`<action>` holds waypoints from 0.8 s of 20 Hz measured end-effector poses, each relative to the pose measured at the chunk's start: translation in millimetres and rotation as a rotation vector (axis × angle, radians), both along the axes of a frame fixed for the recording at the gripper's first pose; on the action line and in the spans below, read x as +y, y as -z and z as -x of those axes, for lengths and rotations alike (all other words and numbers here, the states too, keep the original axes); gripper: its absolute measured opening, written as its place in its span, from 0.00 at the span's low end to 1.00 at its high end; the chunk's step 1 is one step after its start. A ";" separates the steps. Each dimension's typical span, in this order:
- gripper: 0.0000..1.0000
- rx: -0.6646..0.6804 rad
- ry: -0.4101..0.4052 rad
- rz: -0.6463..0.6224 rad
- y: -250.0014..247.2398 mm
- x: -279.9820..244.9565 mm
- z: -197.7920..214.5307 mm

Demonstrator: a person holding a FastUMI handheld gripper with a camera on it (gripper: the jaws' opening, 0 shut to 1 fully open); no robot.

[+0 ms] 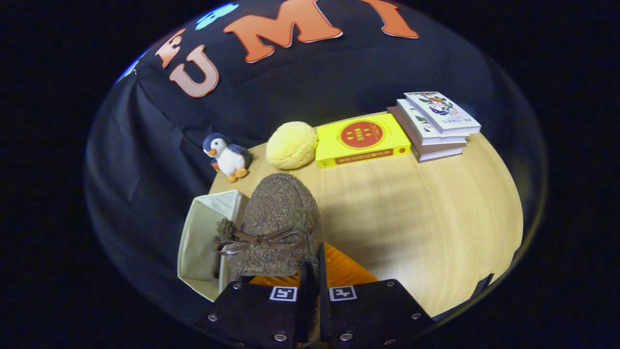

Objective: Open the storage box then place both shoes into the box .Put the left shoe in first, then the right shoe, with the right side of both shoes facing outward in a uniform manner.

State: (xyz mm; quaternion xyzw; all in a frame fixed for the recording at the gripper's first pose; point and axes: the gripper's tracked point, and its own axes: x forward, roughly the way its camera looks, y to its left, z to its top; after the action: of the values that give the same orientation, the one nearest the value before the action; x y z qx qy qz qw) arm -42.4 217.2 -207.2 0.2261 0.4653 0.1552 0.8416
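Fingers: the gripper (pixel 314 276) has its two fingers drawn almost together, pinching the rear rim of a shoe; a thin edge of the shoe sits in the narrow slit between them.
Held thing: brown fuzzy shoe (pixel 278 218) with a small leather bow across its top, toe pointing straight ahead, away from the fingers.
Long axis: the shoe runs forward in line with the fingers, heel at the tips, toe out over the worktop (pixel 426 208).
Under the shoe: an orange ribbed surface (pixel 346 271) shows just beside and below the heel; I cannot tell what it is.
Storage box: cream fabric box (pixel 206 242), open, with its pale inside in sight, lying just to the left of the shoe and touching or nearly touching its side in this view.
Inside the box: a dark fuzzy shape at the opening, just beside the bow, may be the other shoe; too little shows to be sure.
Key relation: the opening lies left of the held shoe, so the coming move is, by my judgement, a sideways carry to the left with the toe turned into the box.
Risk: the grip is on a thin rim, so the shoe could droop or twist as it swings.
Beyond the toe: a penguin toy (pixel 227 156), a yellow plush ball (pixel 291 144), a yellow book (pixel 361 139).
Farthest: a stack of books (pixel 433 127) at the worktop's back edge.
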 end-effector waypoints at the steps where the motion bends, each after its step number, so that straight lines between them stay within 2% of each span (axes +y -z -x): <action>1: 0.10 -0.013 -0.019 -0.007 -11.3 16.1 -1.9; 8: 0.10 -0.024 -0.127 -0.025 -46.5 119.8 1.4; 12: 0.10 0.032 -0.125 0.016 -28.9 148.0 2.5; 16: 0.10 0.054 -0.142 0.109 0.6 161.1 4.8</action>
State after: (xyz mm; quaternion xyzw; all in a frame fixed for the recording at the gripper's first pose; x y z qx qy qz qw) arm -47.3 378.2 -207.8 0.1507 0.5106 0.1825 0.8266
